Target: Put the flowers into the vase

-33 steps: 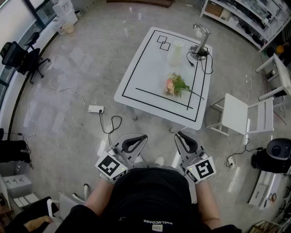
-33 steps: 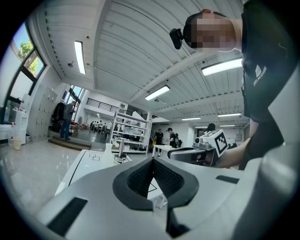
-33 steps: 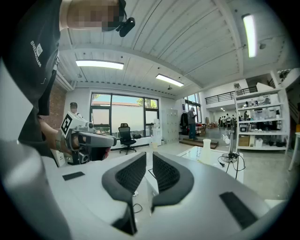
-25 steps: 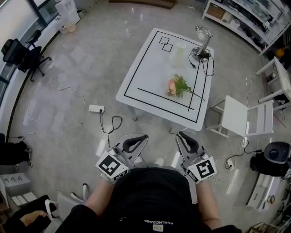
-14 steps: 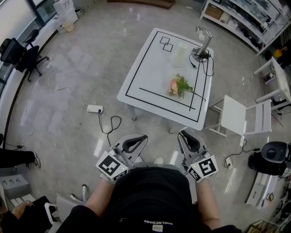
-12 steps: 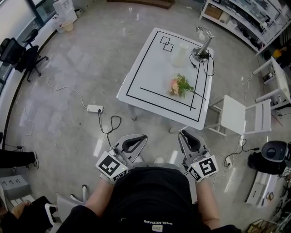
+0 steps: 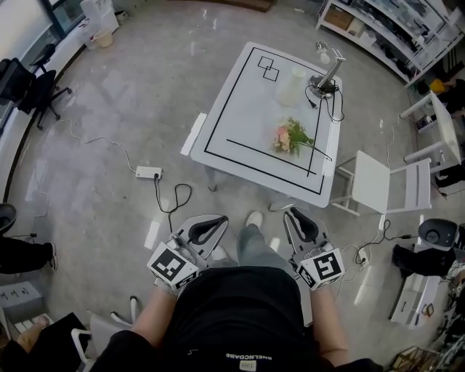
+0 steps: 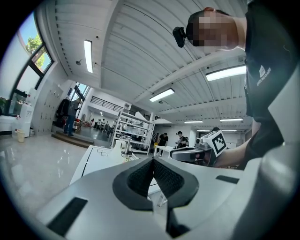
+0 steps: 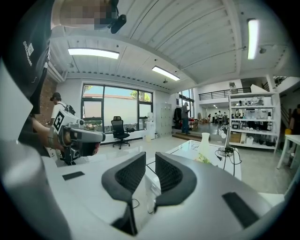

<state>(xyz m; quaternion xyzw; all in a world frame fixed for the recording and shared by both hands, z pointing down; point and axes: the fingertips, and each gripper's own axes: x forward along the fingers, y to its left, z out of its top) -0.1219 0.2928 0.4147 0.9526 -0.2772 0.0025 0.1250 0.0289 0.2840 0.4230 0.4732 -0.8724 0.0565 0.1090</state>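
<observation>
A bunch of pink flowers with green leaves lies on the white table, near its right side inside the black outline. The white vase stands upright at the table's far end. Both grippers are held low in front of my body, well short of the table. My left gripper is shut with nothing between its pads. My right gripper is also shut and holds nothing. In the right gripper view the vase and flowers show far ahead, past its jaws.
A metal stand with a black cable sits at the table's far right corner. A white chair stands right of the table. A power strip with cables lies on the floor at left. Shelves line the far right.
The person has stepped towards the table: a leg and shoe now show between the grippers. Both grippers stayed shut and drifted slightly forward and down.
</observation>
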